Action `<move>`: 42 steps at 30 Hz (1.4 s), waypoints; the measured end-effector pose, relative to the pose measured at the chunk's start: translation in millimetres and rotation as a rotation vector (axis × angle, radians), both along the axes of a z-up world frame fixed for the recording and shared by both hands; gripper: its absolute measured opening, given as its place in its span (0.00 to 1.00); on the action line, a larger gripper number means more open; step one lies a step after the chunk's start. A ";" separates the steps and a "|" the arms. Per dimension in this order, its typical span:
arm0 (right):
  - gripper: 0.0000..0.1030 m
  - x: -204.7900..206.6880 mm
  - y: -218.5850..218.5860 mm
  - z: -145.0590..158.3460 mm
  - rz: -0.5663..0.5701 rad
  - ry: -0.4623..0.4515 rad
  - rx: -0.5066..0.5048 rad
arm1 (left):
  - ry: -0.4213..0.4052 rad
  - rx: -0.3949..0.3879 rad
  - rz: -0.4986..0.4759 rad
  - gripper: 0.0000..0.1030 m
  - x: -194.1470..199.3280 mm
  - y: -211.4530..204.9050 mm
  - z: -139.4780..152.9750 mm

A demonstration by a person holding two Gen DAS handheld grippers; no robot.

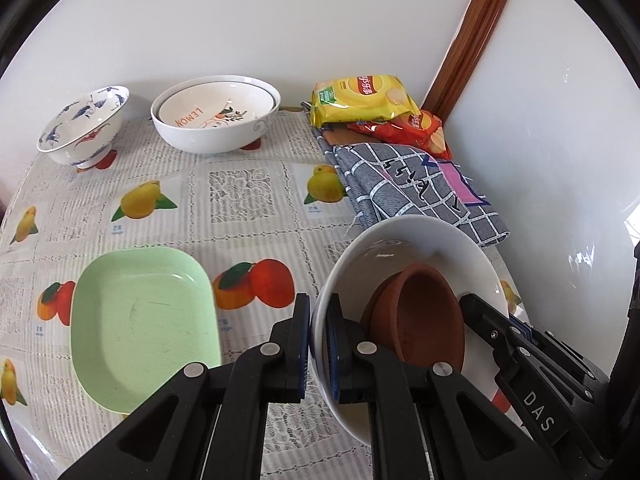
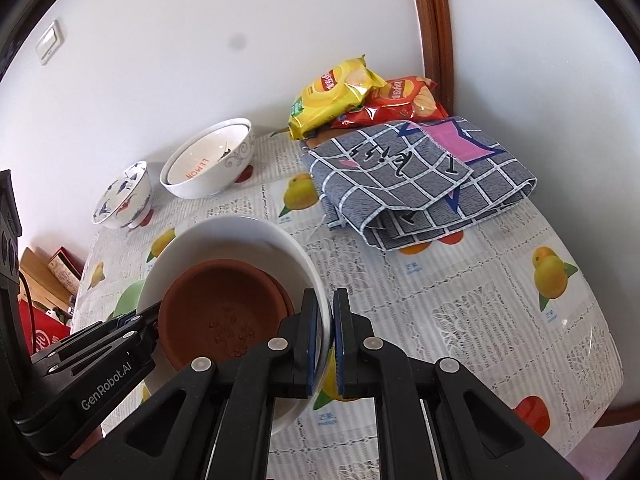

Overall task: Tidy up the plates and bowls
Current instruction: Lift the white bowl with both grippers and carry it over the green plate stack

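Observation:
A large white bowl [image 1: 420,248] holds two stacked terracotta dishes [image 1: 424,316]. My left gripper [image 1: 318,344] is shut on the bowl's left rim. My right gripper [image 2: 326,340] is shut on its right rim [image 2: 316,280], and shows in the left wrist view [image 1: 492,332]. The bowl is held tilted above the table. The terracotta dishes [image 2: 224,312] lean inside it. A green rectangular plate [image 1: 144,332] lies on the table to the left. At the back stand a blue-patterned bowl [image 1: 86,128] and a white bowl with a LEMON plate inside [image 1: 216,116].
A folded grey checked cloth [image 2: 416,184] lies at the back right, with yellow [image 2: 336,92] and red [image 2: 400,100] crisp packets behind it by the wall. A fruit-print tablecloth [image 2: 500,320] covers the table. Boxes [image 2: 52,276] sit beyond the table's left edge.

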State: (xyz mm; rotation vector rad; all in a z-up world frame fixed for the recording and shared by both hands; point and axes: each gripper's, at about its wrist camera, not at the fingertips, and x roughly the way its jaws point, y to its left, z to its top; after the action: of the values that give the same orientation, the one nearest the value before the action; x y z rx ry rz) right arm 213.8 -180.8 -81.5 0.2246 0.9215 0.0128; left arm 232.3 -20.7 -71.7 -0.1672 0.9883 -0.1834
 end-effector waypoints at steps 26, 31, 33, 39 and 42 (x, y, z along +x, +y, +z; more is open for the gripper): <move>0.08 10.1 65.2 16.2 0.078 -0.031 -0.016 | -0.022 -0.016 0.080 0.08 -0.8 66.0 10.6; 0.08 12.0 77.6 14.8 0.097 -0.029 -0.014 | -0.021 -0.017 0.099 0.08 -2.9 79.0 9.3; 0.08 12.6 83.0 14.6 0.104 -0.029 -0.016 | -0.021 -0.019 0.106 0.08 -3.6 83.7 9.2; 0.08 15.2 97.1 14.2 0.122 -0.029 -0.017 | -0.022 -0.022 0.125 0.08 -5.5 96.4 8.9; 0.08 16.5 102.6 13.9 0.133 -0.029 -0.016 | -0.022 -0.025 0.133 0.08 -5.9 101.9 9.1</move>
State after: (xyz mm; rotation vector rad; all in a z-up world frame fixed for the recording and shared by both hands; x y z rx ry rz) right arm 230.3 -78.3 -67.6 0.1479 0.9066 0.1316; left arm 226.4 81.2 -62.6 -0.2523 0.9496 -0.0752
